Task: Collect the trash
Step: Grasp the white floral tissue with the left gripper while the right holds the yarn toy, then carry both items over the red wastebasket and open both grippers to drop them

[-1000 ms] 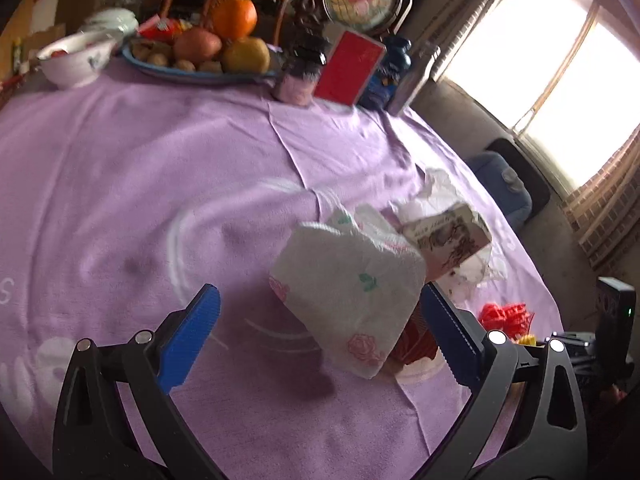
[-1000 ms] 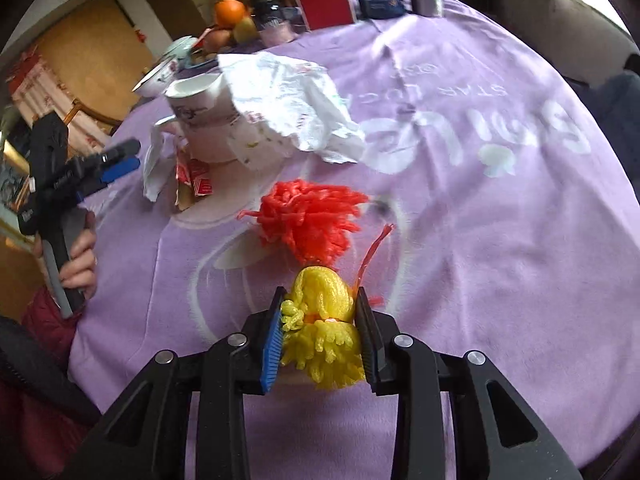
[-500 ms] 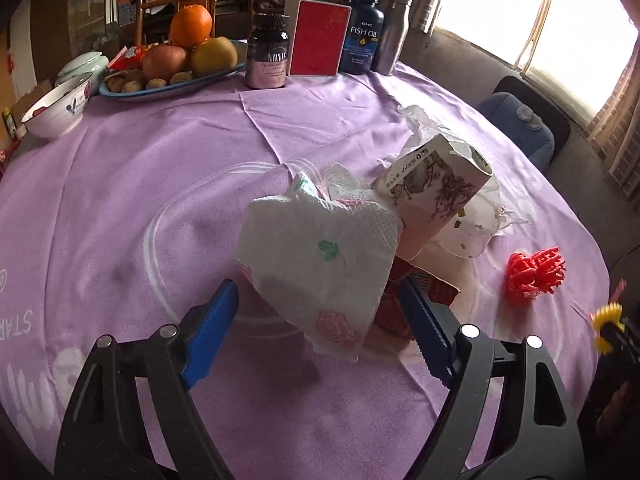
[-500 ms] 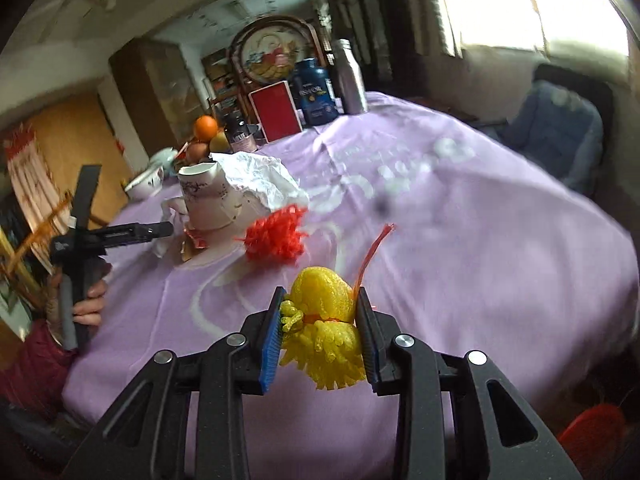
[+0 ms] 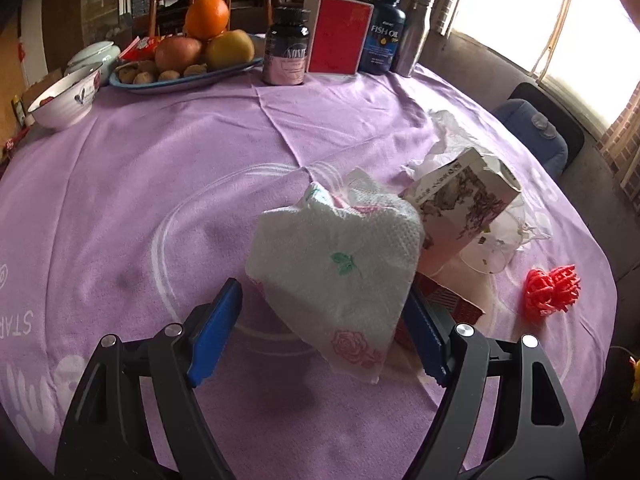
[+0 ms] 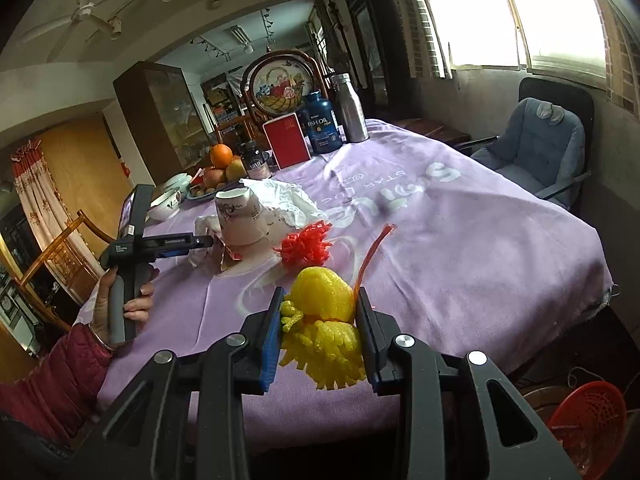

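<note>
- Since a second ago the right gripper (image 6: 318,330) has lifted off the cloth (image 5: 168,168) and swung up, so its view now takes in the room instead of the tabletop; the left gripper (image 5: 320,330) has edged towards the napkin (image 5: 336,268).
- The right gripper is narrowly closed on a yellow tuft (image 6: 324,320), both pads pressing it, held above the near edge of the cloth.
- The left gripper's jaws have just been closing. They stand wide, with the napkin's lower corner between them; the right pad is at the napkin's edge, the left pad is clear of it.
- The napkin leans against a tipped paper cup (image 5: 460,204); clear plastic (image 5: 496,248) lies behind the cup.
- A red tuft (image 5: 552,290) sits on the cloth to the cup's right, apart from it.
</note>
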The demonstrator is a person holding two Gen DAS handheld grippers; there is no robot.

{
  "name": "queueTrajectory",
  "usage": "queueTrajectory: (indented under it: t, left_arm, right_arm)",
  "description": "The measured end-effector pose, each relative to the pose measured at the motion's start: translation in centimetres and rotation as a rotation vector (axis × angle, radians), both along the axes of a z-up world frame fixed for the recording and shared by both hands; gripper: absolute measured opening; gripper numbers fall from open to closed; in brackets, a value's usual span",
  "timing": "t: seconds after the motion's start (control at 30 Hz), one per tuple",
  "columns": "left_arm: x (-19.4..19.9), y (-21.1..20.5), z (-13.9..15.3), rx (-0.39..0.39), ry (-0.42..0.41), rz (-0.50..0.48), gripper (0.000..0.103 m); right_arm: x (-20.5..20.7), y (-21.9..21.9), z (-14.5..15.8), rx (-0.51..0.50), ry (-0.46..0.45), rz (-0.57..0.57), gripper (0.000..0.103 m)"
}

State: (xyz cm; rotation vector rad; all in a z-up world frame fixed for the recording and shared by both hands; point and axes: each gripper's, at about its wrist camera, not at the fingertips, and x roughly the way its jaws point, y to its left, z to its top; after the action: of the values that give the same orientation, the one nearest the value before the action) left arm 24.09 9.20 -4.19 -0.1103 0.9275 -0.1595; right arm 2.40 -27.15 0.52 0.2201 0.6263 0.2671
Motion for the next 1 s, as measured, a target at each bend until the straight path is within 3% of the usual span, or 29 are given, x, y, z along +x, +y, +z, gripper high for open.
queueTrajectory:
  t: [0.07,0.1,0.13,0.17,0.23,0.3,0.4,0.57,0.8,1.0]
  left_arm:
    - [0.2,0.3,-0.2,-0.021,0.02,-0.005,0.048]
    - [0.2,0.4,-0.2,-0.026,0.025,-0.006,0.042]
    - [0.0,0.5,-0.1,-0.019,0.024,0.0,0.028]
    - [-0.2,0.5,0.1,-0.012,0.018,0.006,0.02]
    - [-1.3,0.8,1.0,-0.005,-0.017,0.022,0.013]
    - [-2.9,0.7,2.5,0.014,-0.083,0.035,0.012]
    - [-5.2,0.2,4.4,-0.018,-0.158,0.025,0.012]
    - [-8.3,-2.9,6.3,-0.031,-0.214,-0.024,0.012]
    - [-11.4,-12.3,7.8,0.025,-0.251,-0.246,0.012]
    - [-12.6,-20.4,7.1,-0.008,-0.233,-0.451,0.012]
  right_arm:
    - [0.0,-0.4,-0.1,0.003,0.01,-0.007,0.034]
    - [0.0,-0.6,-0.1,0.005,0.014,-0.011,0.034]
    - [0.0,-0.9,-0.2,0.008,0.016,-0.016,0.034]
    - [0.0,-1.1,-0.2,0.009,0.016,-0.019,0.034]
    - [-0.2,-1.8,-0.2,0.011,0.015,-0.038,0.034]
    - [-0.3,-2.5,-0.2,0.021,0.016,-0.054,0.034]
    - [-0.3,-3.5,-0.4,0.028,0.026,-0.073,0.034]
    - [-1.1,-4.7,-0.6,0.025,0.024,-0.086,0.034]
    - [-4.0,-8.7,-0.6,0.043,0.006,-0.182,0.035]
    - [-7.2,-13.2,-0.8,0.017,-0.002,-0.313,0.035]
